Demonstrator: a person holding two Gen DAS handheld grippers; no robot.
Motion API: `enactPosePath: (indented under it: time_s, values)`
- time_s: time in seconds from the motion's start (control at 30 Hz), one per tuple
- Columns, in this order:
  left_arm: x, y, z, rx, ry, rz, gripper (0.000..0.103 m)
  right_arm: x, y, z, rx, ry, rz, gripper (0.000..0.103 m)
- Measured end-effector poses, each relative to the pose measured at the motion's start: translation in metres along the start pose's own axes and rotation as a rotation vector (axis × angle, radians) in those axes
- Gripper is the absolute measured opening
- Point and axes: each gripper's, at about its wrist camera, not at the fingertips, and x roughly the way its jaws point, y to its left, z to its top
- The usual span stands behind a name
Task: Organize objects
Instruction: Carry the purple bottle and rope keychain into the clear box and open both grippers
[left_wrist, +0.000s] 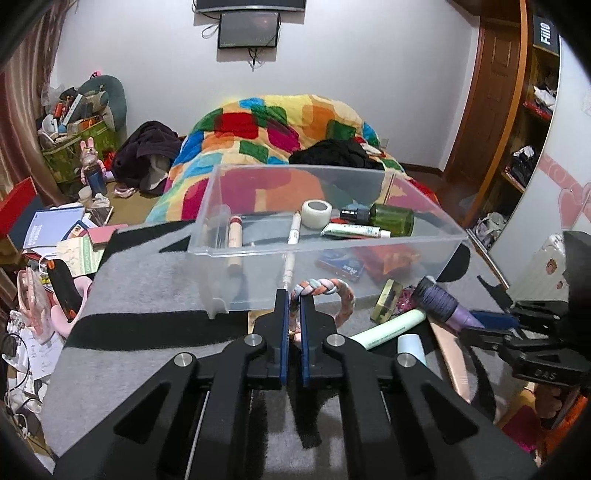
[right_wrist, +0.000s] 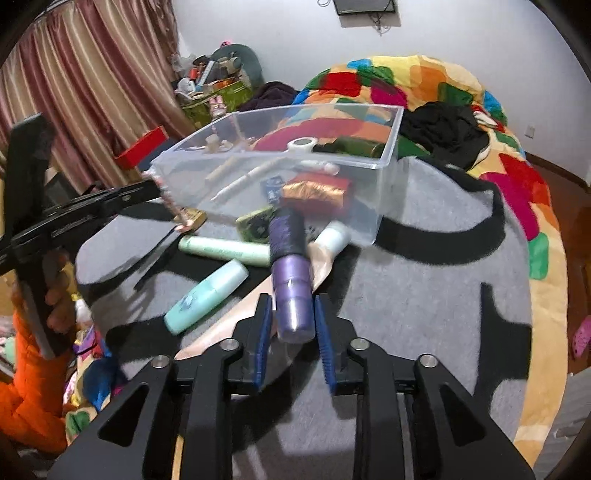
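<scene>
Even, fairly bright indoor light from above. Hard dark shadows of both tools fall on the grey felt mat before the clear plastic bin. Right wrist view motion-blurred; left sharper. Fisheye bending, black corner vignette.

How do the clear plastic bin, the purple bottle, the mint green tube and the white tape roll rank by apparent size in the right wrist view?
1. Clear plastic bin
2. Purple bottle, though it lies nearest the camera, which inflates it
3. Mint green tube
4. White tape roll, far back inside the bin
</scene>
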Motion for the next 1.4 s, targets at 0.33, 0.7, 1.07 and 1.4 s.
enactPosePath:
  time_s: [0.33,0.7,1.07,1.4]
  values:
    - [-0.013,-0.002,0.013,-0.006,-0.047,-0.013,0.004,0.024,0.009,0.023,-0.028,0.002,-0.05,0.028]
    - [-0.027,0.006,0.038,-0.041,-0.121,-0.012,0.004,-0.007,0.017,0.035,-0.022,-0.101,-0.047,0.023]
    - [-0.021,0.023,0.065,-0.081,-0.17,0.054,0.004,-0.032,0.03,0.078,-0.02,-0.259,-0.116,0.023]
    - [0.023,0.027,0.058,-0.076,-0.082,0.095,0.004,-0.007,0.027,0.101,-0.031,-0.259,-0.264,0.023]
